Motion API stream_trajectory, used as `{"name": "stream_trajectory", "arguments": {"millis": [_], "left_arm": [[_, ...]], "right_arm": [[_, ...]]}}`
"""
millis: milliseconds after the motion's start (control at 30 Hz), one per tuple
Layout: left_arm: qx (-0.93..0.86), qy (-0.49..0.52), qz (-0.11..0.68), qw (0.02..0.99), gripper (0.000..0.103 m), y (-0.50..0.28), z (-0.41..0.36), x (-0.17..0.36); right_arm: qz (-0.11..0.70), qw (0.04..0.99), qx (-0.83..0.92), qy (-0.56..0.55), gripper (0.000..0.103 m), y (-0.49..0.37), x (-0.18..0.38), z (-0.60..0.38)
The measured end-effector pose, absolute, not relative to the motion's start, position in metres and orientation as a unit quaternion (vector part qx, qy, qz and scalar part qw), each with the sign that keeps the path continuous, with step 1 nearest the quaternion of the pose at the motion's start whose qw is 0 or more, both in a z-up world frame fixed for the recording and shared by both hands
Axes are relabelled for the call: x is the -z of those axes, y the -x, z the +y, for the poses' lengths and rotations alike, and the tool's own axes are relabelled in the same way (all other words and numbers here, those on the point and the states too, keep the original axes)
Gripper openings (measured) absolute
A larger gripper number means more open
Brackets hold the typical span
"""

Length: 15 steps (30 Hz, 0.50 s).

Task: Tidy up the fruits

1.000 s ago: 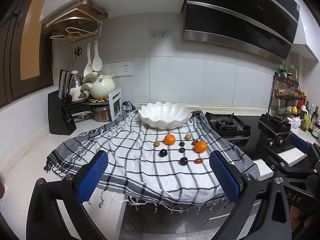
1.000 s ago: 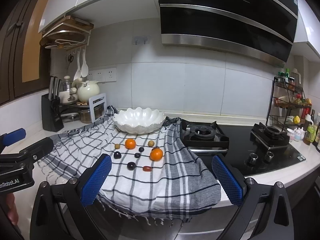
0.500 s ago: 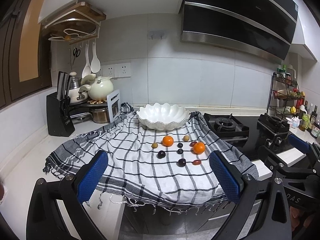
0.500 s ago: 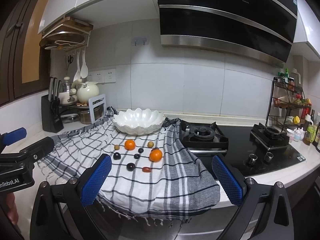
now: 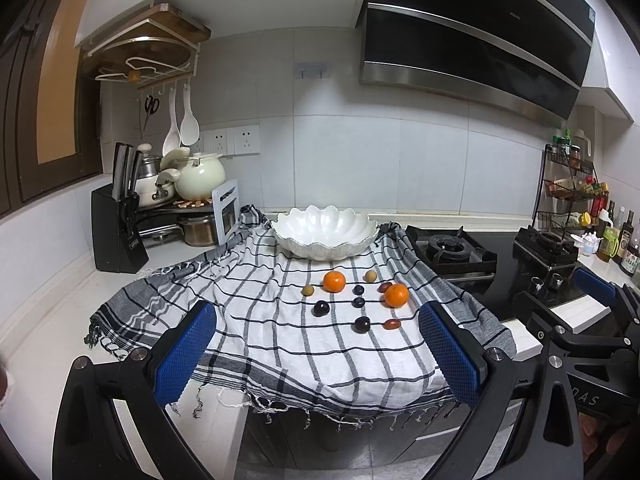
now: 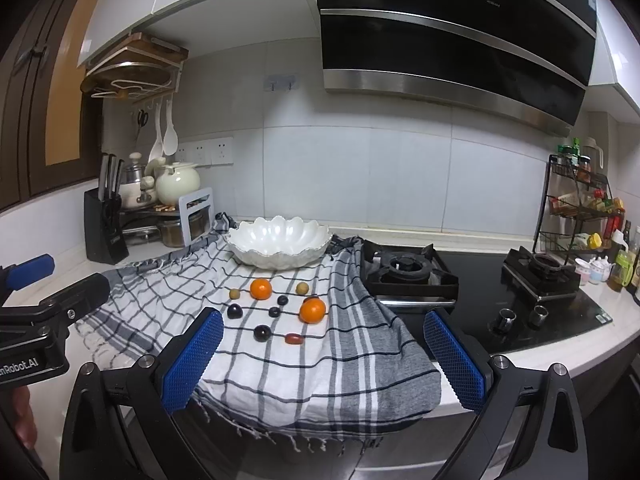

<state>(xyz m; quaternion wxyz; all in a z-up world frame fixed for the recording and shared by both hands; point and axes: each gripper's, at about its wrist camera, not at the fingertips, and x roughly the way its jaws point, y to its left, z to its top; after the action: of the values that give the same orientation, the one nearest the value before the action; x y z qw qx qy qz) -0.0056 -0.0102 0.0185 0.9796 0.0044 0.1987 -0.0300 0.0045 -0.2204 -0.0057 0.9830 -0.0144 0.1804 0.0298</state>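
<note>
Jaws of both left gripper (image 5: 316, 354) and right gripper (image 6: 323, 354) spread wide, empty. We judge approach step; next, reach 12 o'clock toward nearest red fruit (image 6: 293, 338), bowl (image 6: 256, 257) beyond.

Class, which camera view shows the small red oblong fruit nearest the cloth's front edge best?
The right wrist view: the red oblong fruit lies nearer centre and looks larger. The left wrist view shows it too, unobstructed but smaller.

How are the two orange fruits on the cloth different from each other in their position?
The left orange lies nearer the white bowl; the right orange lies nearer the grippers. A small tan fruit sits beside the left orange; a reddish fruit touches the right orange. Both rest on the checked cloth, similar in size.
</note>
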Motion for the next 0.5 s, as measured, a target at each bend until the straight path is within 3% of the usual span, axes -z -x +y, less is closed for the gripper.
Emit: {"name": "stream_trajectory", "arguments": {"millis": [300,500], "left_arm": [[0.046,0.001,0.215,0.976,0.103,-0.004,-0.012,-0.009],[0.058,0.002,0.234,0.971,0.093,-0.028,-0.013,0.002]], "right_arm": [[0.183,0.982,-0.031,0.018,0.102,-0.008,0.009,-0.221],[0.194,0.98,-0.039,0.024,0.1,-0.029,0.015,-0.219]]}}
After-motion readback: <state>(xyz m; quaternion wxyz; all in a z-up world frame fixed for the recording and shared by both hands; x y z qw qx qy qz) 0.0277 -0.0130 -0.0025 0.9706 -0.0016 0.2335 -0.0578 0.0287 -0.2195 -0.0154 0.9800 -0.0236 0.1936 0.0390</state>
